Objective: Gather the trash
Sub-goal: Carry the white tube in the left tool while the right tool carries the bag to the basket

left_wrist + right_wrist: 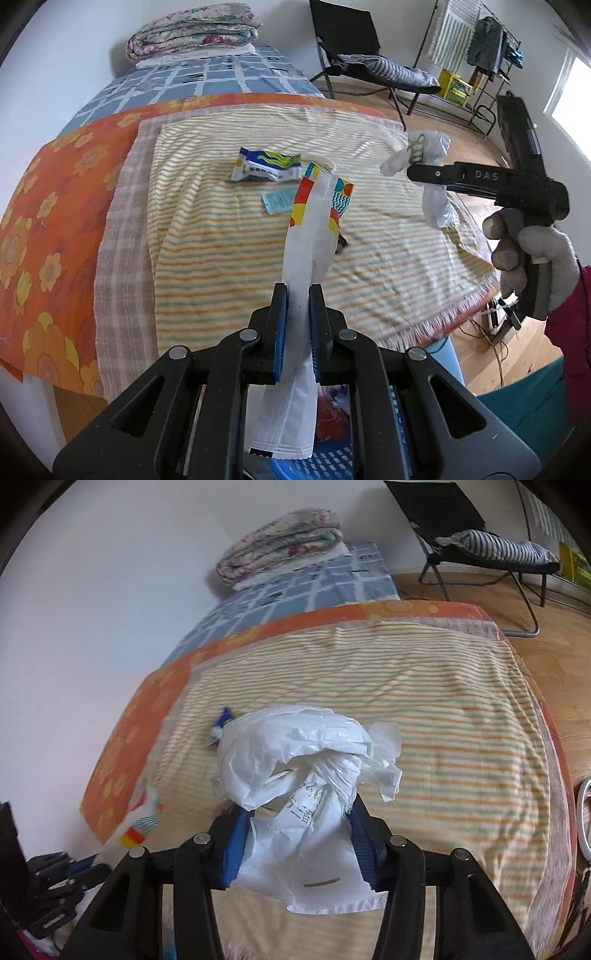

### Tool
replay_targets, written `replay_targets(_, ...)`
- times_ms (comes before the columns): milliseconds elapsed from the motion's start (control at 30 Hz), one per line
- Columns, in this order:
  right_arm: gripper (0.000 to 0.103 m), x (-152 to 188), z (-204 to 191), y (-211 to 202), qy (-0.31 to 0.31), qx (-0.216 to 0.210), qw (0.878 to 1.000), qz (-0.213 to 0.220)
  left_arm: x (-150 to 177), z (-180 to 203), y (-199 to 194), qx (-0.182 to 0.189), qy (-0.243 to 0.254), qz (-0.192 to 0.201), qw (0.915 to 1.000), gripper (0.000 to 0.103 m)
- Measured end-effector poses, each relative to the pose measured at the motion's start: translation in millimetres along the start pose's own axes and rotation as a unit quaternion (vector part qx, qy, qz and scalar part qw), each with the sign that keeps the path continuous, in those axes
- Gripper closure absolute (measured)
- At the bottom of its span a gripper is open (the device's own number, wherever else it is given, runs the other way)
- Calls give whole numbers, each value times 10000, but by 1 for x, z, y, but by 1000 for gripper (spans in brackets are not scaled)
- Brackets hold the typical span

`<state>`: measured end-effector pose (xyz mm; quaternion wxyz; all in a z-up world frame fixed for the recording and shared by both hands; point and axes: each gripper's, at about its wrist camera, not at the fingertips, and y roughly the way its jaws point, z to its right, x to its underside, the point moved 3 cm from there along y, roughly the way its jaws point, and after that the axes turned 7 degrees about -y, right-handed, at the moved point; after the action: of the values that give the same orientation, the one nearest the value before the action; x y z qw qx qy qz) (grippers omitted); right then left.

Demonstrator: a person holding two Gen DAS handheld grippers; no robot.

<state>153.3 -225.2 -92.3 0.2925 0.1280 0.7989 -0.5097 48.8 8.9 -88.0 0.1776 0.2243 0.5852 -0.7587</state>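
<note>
Two tools, left tool clamping white wrapper, right tool marked "DAS" clamping crumpled bag

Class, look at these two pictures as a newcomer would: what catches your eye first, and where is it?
A long white wrapper with bright patches stands clamped in the left gripper. The right gripper squeezes a crumpled white plastic bag above the striped blanket, where a blue-and-white packet lies.

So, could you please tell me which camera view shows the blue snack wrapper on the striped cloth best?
The left wrist view: the blue snack wrapper lies in full sight there. In the right wrist view only a blurred corner peeks out behind the crumpled white plastic bag.
</note>
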Motion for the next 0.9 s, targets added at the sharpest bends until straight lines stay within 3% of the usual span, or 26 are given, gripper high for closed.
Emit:
replay_targets(333, 50, 53, -47, -45, -427, -249, 9987, 128, 58, 10, -19, 173, 206, -190, 9995, 93)
replay_targets(900, 50, 161, -95, -54, -1155, -408, 9921, -276, 152, 16, -10, 229, 508, -913, 9943, 93)
